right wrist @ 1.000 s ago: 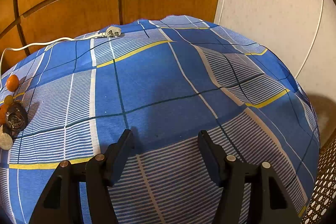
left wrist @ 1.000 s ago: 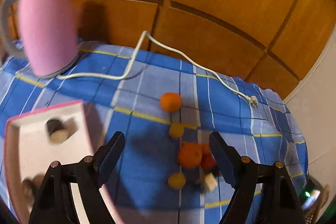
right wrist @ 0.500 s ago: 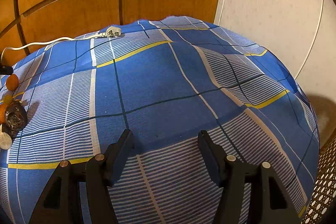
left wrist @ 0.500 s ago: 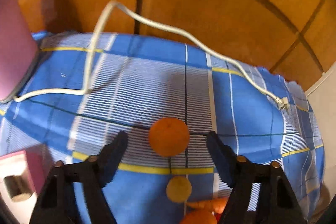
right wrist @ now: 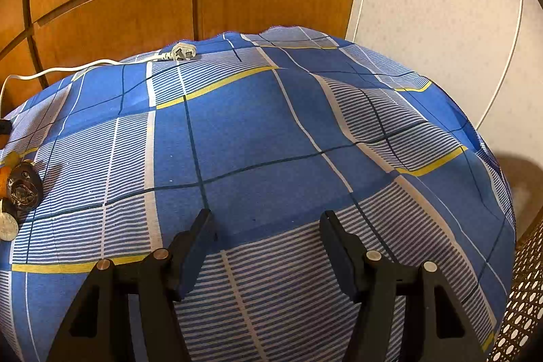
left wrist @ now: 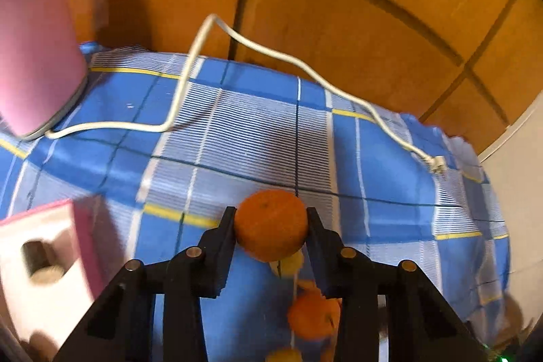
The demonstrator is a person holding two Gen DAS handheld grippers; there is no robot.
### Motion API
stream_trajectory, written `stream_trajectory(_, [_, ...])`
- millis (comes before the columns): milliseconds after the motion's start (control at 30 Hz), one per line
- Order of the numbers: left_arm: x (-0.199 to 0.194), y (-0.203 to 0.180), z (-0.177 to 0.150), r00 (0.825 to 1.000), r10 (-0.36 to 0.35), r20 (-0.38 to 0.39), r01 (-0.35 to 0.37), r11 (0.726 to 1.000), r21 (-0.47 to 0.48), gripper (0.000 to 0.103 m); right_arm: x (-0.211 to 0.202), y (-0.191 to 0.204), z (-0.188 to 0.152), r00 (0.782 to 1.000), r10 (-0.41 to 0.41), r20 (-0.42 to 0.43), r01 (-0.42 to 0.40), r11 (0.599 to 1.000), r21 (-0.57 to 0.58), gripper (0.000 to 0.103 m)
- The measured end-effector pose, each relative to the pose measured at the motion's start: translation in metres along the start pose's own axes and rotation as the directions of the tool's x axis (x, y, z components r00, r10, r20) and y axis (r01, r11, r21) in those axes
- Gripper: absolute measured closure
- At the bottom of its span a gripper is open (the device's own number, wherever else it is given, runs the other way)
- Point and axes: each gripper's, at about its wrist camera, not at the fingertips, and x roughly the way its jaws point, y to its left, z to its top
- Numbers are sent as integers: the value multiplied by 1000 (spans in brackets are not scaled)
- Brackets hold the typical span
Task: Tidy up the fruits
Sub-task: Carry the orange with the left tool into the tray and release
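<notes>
My left gripper [left wrist: 270, 216] is shut on an orange tangerine [left wrist: 270, 228] and holds it above the blue checked cloth [left wrist: 237, 138]. Below it lie a second tangerine [left wrist: 314, 316] and small yellow fruits [left wrist: 292, 263]. A pink-rimmed white box [left wrist: 44, 233] with a small dark item inside stands at the left. My right gripper [right wrist: 266, 219] is open and empty over bare cloth [right wrist: 271, 131]. In the right wrist view a dark wrapped item [right wrist: 23, 189] and other pieces lie at the far left edge.
A pink appliance [left wrist: 34, 50] stands at the back left with its white cable [left wrist: 271, 56] running across the cloth to a plug [left wrist: 436, 163], also seen in the right wrist view [right wrist: 183, 51]. Wooden panels stand behind. A wicker surface [right wrist: 526, 294] is at the right.
My left gripper moved forward over the far tangerine, closed on it and lifted it. My right gripper has not moved.
</notes>
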Motion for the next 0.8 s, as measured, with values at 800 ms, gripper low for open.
stream_trajectory(800, [-168,73,-138,970,128,208,-96,983,-155,63,-1,-1,-1,1000,15,0,-15,1000,12,38])
